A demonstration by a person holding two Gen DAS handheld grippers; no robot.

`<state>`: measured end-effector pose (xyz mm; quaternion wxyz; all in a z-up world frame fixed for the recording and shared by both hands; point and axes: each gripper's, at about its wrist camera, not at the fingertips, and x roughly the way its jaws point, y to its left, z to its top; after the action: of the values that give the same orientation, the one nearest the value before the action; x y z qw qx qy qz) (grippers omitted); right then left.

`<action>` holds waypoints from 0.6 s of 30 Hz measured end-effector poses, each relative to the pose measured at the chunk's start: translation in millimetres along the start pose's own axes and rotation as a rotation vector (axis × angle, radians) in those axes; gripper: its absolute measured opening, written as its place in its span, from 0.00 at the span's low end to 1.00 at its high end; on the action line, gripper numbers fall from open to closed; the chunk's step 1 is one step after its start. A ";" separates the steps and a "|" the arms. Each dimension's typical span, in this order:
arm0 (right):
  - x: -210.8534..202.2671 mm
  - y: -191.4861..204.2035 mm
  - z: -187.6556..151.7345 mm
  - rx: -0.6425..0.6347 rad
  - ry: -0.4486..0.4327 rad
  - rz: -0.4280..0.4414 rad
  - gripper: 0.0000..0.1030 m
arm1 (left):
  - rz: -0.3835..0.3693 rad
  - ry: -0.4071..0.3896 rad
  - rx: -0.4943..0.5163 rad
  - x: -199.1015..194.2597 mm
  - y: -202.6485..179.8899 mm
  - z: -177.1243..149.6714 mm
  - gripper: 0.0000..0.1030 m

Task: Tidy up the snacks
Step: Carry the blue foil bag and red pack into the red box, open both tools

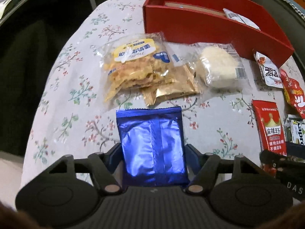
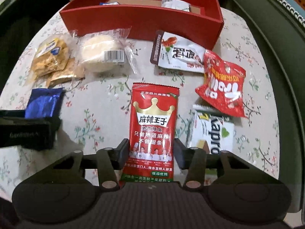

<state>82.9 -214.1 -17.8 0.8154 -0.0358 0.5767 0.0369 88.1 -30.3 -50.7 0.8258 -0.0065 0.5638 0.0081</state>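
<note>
Blue foil packet (image 1: 152, 145) pinched between the pads of the left tool (image 1: 153, 152), red spicy-strip packet (image 2: 152, 135) likewise pinched in the right tool (image 2: 150, 148), both over the flowered desk (image 2: 99, 114). Could slide out of either grip on the way to the red box (image 2: 141, 19): slick wrappers, held only at the edges.
</note>
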 end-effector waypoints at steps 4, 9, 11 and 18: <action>-21.5 4.1 -6.8 -0.035 -0.041 0.003 0.50 | 0.011 0.001 -0.013 -15.8 -0.5 -10.7 0.70; -52.2 1.7 -2.9 -0.018 -0.127 0.040 0.50 | -0.001 -0.067 0.008 -51.4 -5.8 -10.6 0.70; -58.8 -0.3 0.9 -0.010 -0.156 0.040 0.50 | -0.017 -0.102 0.021 -60.7 -7.2 -5.8 0.70; -59.8 -1.2 10.5 -0.004 -0.179 0.029 0.50 | -0.065 -0.188 0.046 -66.7 -18.2 22.1 0.70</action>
<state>73.0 -215.4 42.1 0.8628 -0.0255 0.5020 0.0530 84.7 -48.5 19.6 0.8749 -0.0052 0.4832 -0.0312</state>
